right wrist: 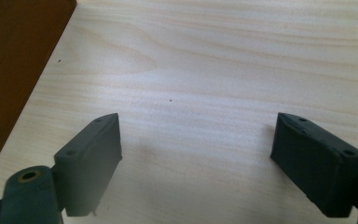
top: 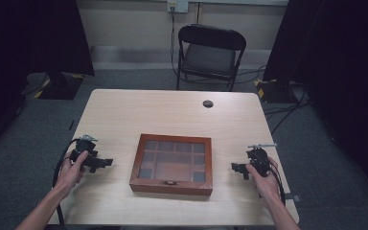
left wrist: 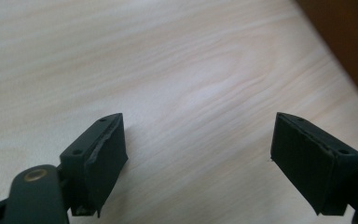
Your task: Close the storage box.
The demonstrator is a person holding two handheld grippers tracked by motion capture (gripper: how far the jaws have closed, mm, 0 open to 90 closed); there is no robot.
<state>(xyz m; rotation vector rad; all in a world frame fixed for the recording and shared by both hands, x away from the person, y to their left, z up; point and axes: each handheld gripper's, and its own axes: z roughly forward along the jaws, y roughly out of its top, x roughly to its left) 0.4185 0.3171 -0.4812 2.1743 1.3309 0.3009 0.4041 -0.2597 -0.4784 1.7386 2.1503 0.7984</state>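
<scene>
A brown wooden box (top: pixel 172 164) with a glass lid and a small front latch lies shut in the middle of the light wooden table (top: pixel 172 110). Dark compartments show through the glass. My left gripper (top: pixel 106 163) rests on the table left of the box, open, with bare wood between its jaws (left wrist: pixel 198 140). My right gripper (top: pixel 235 167) rests to the right of the box, open too, nothing between its jaws (right wrist: pixel 198 140). A brown edge of the box (left wrist: pixel 349 42) shows in the left gripper view, and the box (right wrist: pixel 14 70) fills the left of the right gripper view.
A black folding chair (top: pixel 210 55) stands beyond the far table edge. A round cable hole (top: pixel 208 103) sits in the far part of the tabletop. Black curtains hang at both sides, with stands and cables on the grey floor.
</scene>
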